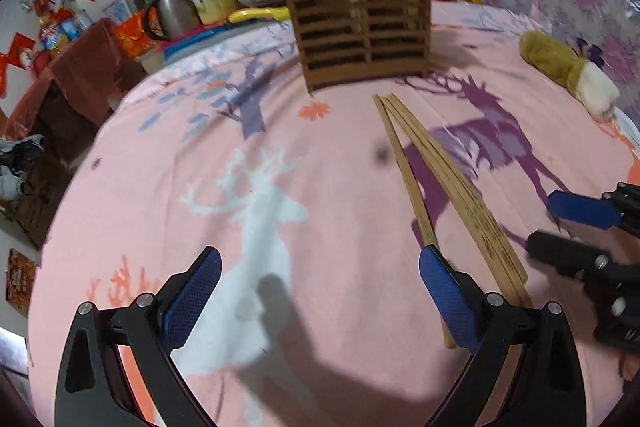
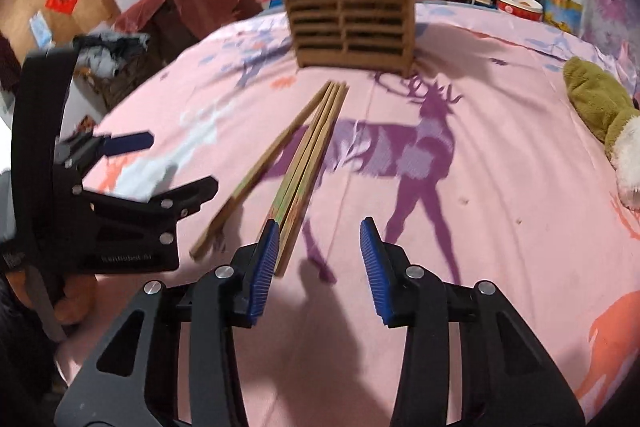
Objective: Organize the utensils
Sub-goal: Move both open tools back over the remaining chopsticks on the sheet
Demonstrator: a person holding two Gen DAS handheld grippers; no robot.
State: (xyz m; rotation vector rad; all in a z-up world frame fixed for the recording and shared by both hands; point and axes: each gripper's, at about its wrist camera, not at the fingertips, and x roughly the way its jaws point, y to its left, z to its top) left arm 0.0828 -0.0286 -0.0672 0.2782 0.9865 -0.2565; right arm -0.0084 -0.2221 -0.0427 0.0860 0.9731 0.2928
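1. Left gripper [image 1: 320,291]: jaws spread wide over the pink cloth [image 1: 340,187], nothing between the pads. Its right pad sits just beside the near ends of the loose chopsticks, not clamping them.
2. Holder [image 1: 360,23]: a slatted wooden box standing upright on the cloth at 12 o'clock in the left wrist view. One chopstick leans out of its left compartment toward 11 o'clock; several stand in the right compartment, tilted toward 1 o'clock.
3. Chopsticks [image 1: 440,179]: a loose bunch lying flat on the cloth, running from just below the holder down toward 5 o'clock. One stick splays off to the left of the rest. They lie across a purple deer print.
4. Right gripper [image 2: 320,259]: jaws partly open, nothing between the pads. In the right wrist view its left pad is at the near end of the bunch; whether it touches cannot be told. The bunch lies outside the gap, on the 10 o'clock side.
5. Soft toy [image 1: 568,67]: olive and white, lying on the cloth at 2 o'clock, well apart from the chopsticks.
6. Background: cluttered shelves and kitchen appliances behind the cloth, blurred.
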